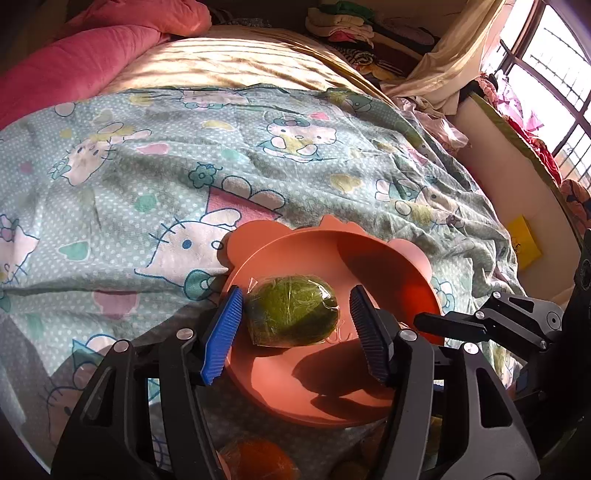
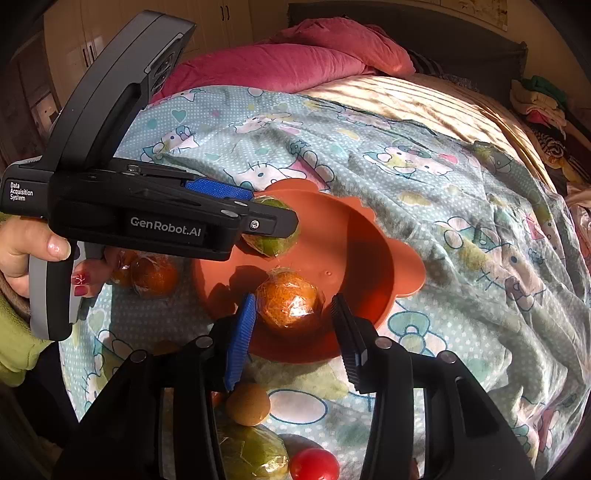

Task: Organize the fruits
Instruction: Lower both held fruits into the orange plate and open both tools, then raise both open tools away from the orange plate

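Observation:
A pink bear-eared bowl sits on the Hello Kitty bedsheet. In the left wrist view a plastic-wrapped green fruit lies in the bowl between the spread fingers of my left gripper, which is open around it. In the right wrist view a wrapped orange lies in the bowl between the spread fingers of my right gripper, open. The left gripper body reaches in from the left over the green fruit.
Outside the bowl on the sheet lie two wrapped oranges, a small tan fruit, a wrapped green fruit and a red fruit. A pink quilt lies at the bed's far end. Clothes pile beyond the bed.

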Demonstrator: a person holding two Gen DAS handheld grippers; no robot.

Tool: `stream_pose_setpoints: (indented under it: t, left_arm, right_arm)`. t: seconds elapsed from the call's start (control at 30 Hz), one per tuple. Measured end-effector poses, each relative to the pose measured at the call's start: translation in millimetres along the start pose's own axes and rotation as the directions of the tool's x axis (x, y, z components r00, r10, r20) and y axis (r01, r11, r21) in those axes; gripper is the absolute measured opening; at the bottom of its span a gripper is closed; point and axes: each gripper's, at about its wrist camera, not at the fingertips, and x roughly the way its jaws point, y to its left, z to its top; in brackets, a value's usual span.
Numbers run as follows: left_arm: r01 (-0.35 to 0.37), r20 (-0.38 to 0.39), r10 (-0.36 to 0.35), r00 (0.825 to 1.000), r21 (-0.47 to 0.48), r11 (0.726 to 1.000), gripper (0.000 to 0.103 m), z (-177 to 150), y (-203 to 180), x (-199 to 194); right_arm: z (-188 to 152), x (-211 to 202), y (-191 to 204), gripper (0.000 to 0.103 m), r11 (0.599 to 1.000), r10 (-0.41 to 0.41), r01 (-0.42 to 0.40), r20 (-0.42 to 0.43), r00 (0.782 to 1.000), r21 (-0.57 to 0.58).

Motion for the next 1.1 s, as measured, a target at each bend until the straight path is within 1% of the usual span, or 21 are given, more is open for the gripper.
stream_pose_setpoints:
  t: [0.23, 0.4, 0.53, 0.63, 0.67, 0.77, 0.8, 0.97, 1.1]
  left_arm:
    - [-0.002, 0.021, 0.002, 1.0, 0.001, 1.0, 0.055, 1.4, -1.1, -10.0]
    - [-0.014, 0.034, 0.014, 0.999, 0.002, 1.0, 0.06, 0.4, -1.3, -16.7]
    - [-0.024, 0.05, 0.024, 0.998, -0.001, 1.0, 0.067, -0.9, -1.2, -24.7]
    - [-0.029, 0.067, 0.029, 0.997, 0.0, 1.0, 0.071, -1.7, -2.0, -33.3]
    - [-0.033, 0.076, 0.032, 0.997, 0.001, 0.999, 0.073, -1.7, -2.4, -36.5]
    - [-0.044, 0.097, 0.043, 0.994, 0.005, 0.999, 0.079, -2.0, -4.6, -45.9]
    - [-0.052, 0.105, 0.051, 0.993, 0.005, 0.999, 0.079, -2.2, -5.0, -49.1]
    - [-0.069, 0.138, 0.068, 0.988, 0.005, 0.998, 0.087, -5.2, -7.6, -65.6]
    - [-0.085, 0.165, 0.082, 0.983, 0.012, 0.996, 0.088, -9.0, -8.5, -78.5]
  right_arm:
    - [-1.6, -9.6, -0.5, 0.049, 1.0, 0.001, -0.002, 0.031, 1.0, 0.014]
    - [-3.3, -19.4, -1.6, 0.057, 1.0, -0.001, -0.001, 0.058, 0.998, 0.024]
    - [-4.5, -30.2, -4.2, 0.062, 0.999, -0.01, 0.006, 0.087, 0.996, 0.042]
    - [-5.2, -40.4, -6.1, 0.068, 0.999, -0.016, 0.01, 0.117, 0.993, 0.051]
    - [-5.6, -43.9, -6.8, 0.072, 0.998, -0.022, 0.014, 0.127, 0.992, 0.057]
    - [-7.2, -53.9, -7.9, 0.074, 0.998, -0.026, 0.016, 0.154, 0.988, 0.065]
    - [-8.6, -57.8, -8.0, 0.077, 0.998, -0.032, 0.022, 0.162, 0.986, 0.067]
    - [-15.0, -73.0, -6.3, 0.082, 0.996, -0.039, 0.024, 0.193, 0.98, 0.08]
    - [-20.6, -81.9, -0.4, 0.088, 0.996, -0.045, 0.028, 0.209, 0.977, 0.083]
